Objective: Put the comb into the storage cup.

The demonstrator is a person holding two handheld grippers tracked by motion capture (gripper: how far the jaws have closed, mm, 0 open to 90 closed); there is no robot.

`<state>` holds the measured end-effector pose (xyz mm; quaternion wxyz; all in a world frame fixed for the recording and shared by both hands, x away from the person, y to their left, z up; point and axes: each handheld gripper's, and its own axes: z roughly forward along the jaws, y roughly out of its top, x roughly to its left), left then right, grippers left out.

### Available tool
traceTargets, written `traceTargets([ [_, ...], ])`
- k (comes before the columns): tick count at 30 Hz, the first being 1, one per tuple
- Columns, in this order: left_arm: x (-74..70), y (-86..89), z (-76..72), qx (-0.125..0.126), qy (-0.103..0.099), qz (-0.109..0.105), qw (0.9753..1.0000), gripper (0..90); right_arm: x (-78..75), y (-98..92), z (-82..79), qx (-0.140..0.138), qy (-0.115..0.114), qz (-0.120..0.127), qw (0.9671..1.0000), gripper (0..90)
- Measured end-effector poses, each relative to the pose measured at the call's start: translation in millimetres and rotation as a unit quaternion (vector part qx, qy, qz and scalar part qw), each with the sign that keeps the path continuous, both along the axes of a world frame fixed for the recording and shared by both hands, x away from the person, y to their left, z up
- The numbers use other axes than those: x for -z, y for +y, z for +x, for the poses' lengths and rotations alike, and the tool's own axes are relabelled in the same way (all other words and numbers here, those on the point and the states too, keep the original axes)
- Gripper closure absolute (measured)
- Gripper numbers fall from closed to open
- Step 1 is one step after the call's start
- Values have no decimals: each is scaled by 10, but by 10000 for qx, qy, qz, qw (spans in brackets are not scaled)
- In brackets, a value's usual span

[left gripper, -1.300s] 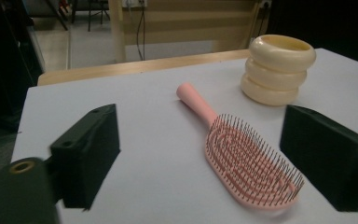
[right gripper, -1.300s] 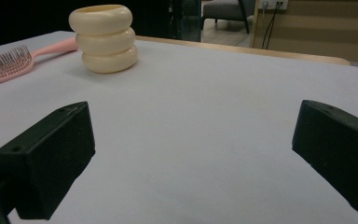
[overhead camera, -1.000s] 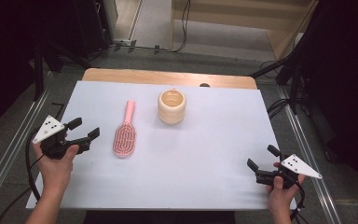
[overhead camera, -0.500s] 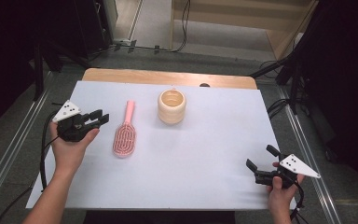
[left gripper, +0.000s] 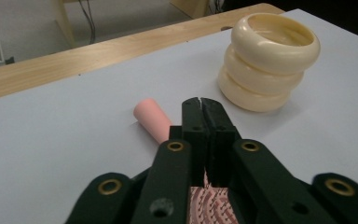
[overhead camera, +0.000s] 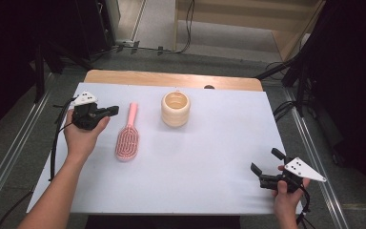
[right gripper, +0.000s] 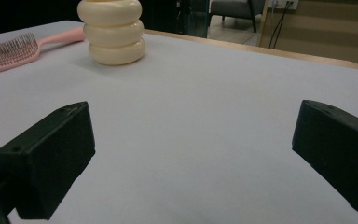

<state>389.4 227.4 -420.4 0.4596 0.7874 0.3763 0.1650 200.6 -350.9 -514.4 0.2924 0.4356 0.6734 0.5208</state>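
Note:
A pink hairbrush (overhead camera: 127, 136) lies on the white table, bristles up, handle pointing away from me. My left gripper (overhead camera: 113, 110) hovers just left of that handle, jaws pressed together with nothing between them. In the left gripper view the shut gripper (left gripper: 200, 105) covers part of the brush handle (left gripper: 148, 117), and the bristles (left gripper: 209, 205) show beneath it. A cream ribbed cup (overhead camera: 175, 109) stands upright to the right of the brush. My right gripper (overhead camera: 265, 161) rests open near the front right corner, far from both objects, and its open jaws (right gripper: 191, 154) frame bare table.
The white sheet (overhead camera: 209, 157) covers most of the table, with a wooden strip (overhead camera: 171, 78) along the far edge. From the right gripper, the cup (right gripper: 112, 30) and brush (right gripper: 9, 49) sit far off. Cables and dark stands lie on the floor beyond the table.
My left gripper has moved forward and to the right, up to the brush handle, and its jaws have gone from open to shut. The right gripper has stayed put.

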Motion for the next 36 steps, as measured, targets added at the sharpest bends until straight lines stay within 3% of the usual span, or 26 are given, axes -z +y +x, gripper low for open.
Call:
traceTargets([
  [7, 54, -107, 188, 143, 194, 96, 9997, 900, 1, 5, 3, -10, -17, -24, 10000, 0],
  [16, 173, -274, 450, 112, 477, 164, 9987, 900, 1, 4, 1, 5, -3, -18, 10000, 0],
  [23, 253, -385, 668, -4, 793, 363, 9962, 900, 2, 4, 4, -7, -19, -29, 10000, 0],
  [28, 275, -468, 788, 21, 896, 482, 9948, 900, 3, 7, 6, -6, 12, -38, 10000, 0],
  [33, 328, -600, 907, 67, 960, 951, 9908, 900, 3, 5, 11, -8, 22, -31, 10000, 0],
  [36, 377, -700, 959, 170, 1033, 1224, 9869, 900, 4, 4, 12, -3, 10, -29, 10000, 0],
])
